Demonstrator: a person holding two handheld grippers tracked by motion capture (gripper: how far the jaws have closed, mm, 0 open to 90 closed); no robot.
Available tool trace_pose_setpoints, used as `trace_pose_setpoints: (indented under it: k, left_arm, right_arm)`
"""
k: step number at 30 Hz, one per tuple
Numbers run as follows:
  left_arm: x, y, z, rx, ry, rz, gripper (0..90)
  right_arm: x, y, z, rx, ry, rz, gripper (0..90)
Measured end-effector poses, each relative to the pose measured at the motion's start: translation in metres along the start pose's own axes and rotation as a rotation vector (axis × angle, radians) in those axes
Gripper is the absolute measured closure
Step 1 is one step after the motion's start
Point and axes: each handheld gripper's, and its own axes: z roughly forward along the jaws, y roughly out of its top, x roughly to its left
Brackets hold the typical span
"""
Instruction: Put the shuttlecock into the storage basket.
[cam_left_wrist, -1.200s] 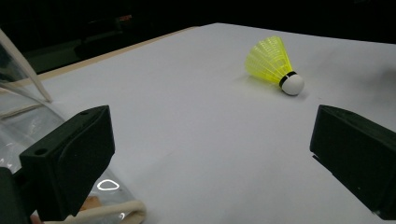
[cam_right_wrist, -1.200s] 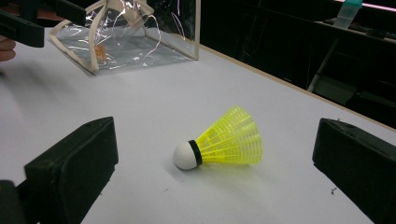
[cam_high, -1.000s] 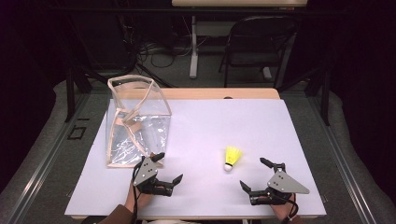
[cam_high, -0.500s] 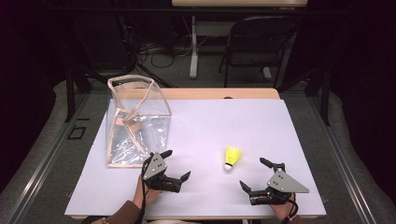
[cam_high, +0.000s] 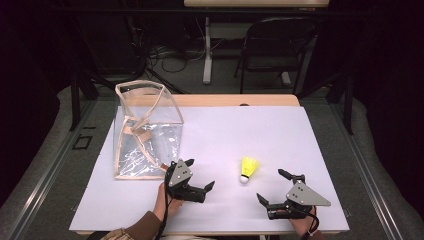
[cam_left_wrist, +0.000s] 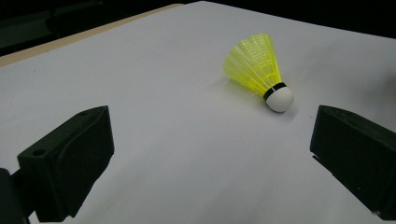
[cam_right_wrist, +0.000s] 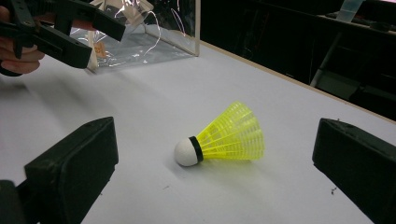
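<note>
Low in the high view's centre, a shuttlecock (cam_high: 248, 169) lies between both spread, empty tongs: left (cam_high: 199, 176), right (cam_high: 270, 186). Probably featherlight, skirt crushable; grip the cork.

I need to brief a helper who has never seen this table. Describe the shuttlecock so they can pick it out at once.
Start from the white sheet that covers the table, with a clear plastic bag standing at its left. On the near part of the sheet, between the left gripper and the right gripper, lies the shuttlecock on its side. It is the one bright yellow thing there, with a white rounded tip.
</note>
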Motion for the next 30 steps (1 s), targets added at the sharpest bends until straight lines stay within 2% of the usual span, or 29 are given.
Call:
trace_pose_setpoints:
  k: [11, 30]
  left_arm:
    - [-0.007, 0.01, 0.014, 0.044, 0.005, -0.006, 0.0]
    - [-0.019, 0.025, 0.035, 0.066, -0.01, 0.005, 0.0]
  right_arm:
    - [0.0, 0.0, -0.001, 0.0, 0.0, 0.003, 0.0]
    - [0.0, 0.0, -0.001, 0.0, -0.001, 0.005, 0.0]
